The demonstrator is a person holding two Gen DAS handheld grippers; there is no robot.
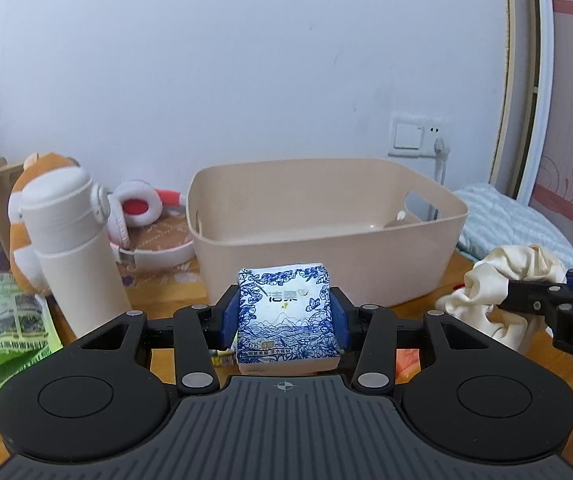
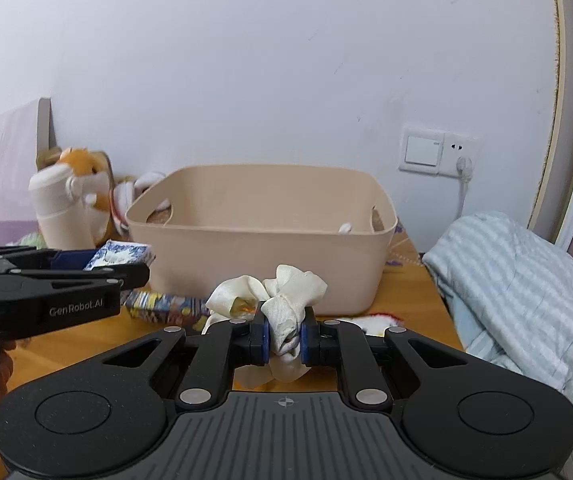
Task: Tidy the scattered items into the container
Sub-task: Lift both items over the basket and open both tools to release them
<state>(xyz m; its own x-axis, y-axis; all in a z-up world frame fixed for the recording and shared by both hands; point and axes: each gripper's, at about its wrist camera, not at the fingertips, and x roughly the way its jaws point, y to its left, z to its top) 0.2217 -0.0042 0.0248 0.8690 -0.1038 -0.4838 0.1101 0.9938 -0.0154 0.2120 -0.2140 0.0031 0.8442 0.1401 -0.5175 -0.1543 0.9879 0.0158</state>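
Bedroom corner, white wall with a switch and socket, wooden tabletop (image 2: 418, 300) crowded with clutter. Beige plastic bin (image 1: 326, 256) sits at the back against the wall, open top, handle cut-outs in the side walls, only a small white thing visible inside near the right wall.

Left gripper (image 1: 284, 316) is clamped on a blue-and-white tissue pack (image 1: 286, 312), pads pressing both long sides, pack upright and clear of the table, in front of the bin's near wall. Right gripper (image 2: 284, 338) is pinched tight on a cream satin scrunchie (image 2: 274, 300); most of the fabric bulges above and below the pads, also short of the bin.

Risks, my read:
- Both loads are low relative to the bin's near rim; moving forward without enough height would knock the wall and shove the bin.
- Scrunchie is slippery and held by a small bunch, so it could slide out, or snag on the pads and not drop on release.
- Tissue pack is soft; the squeeze may let it pivot or pop out.
- The two grippers sit close side by side, so converging on the bin could clash them.
- White bottle (image 1: 74, 252) stands just left of the left gripper; a sideways swing could topple it.

Colourful wrapper (image 2: 162, 305) left on the table.
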